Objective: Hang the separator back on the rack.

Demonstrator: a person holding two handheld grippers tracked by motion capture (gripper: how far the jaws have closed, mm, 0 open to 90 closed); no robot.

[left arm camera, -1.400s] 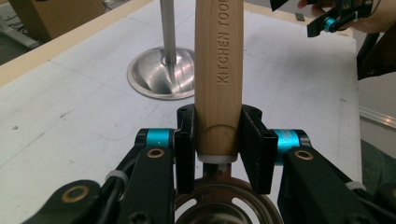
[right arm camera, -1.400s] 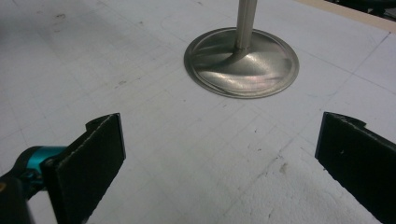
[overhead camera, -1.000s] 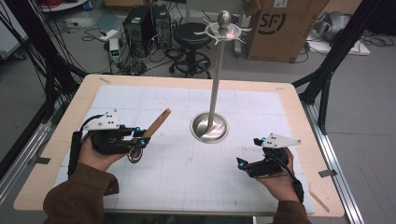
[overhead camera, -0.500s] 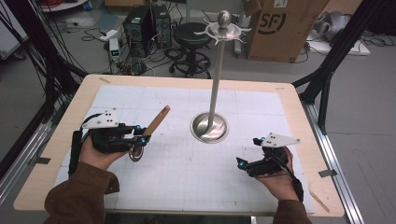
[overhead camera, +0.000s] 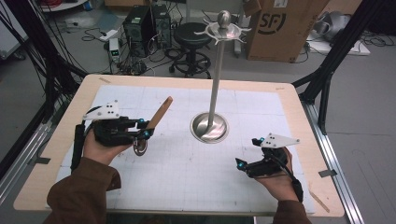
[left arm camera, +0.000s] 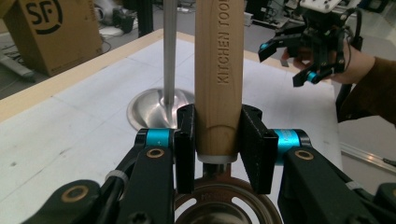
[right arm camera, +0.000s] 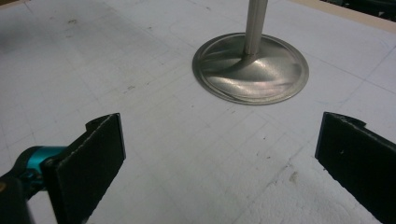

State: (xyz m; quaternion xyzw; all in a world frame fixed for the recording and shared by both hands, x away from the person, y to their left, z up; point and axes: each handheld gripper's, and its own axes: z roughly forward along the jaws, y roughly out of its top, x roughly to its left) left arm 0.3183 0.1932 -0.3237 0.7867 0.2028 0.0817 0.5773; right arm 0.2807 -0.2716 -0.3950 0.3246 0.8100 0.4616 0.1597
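Hardly any change against the pictures from a second before: same closed grip of the left gripper (left arm camera: 218,135) on the wooden handle (left arm camera: 218,70) of the kitchen tool, pads pressed on both sides of its lower end, just above the slotted metal head (left arm camera: 224,205) that sits under the fingers. At most a small rise of the handle tip. Beyond the fingertips and a little to one side, the steel stand (overhead camera: 215,79), near the tool but apart from it, with its hooks (overhead camera: 224,31) far above the fingers. Right gripper (overhead camera: 245,153) unmoved as well, jaws wide, nothing between the pads, only the white mat (right arm camera: 154,84) ahead of them. Probably a pause after the pick-up: tool secured, hanging on a hook not yet begun, a clear lift toward the hooks needed next
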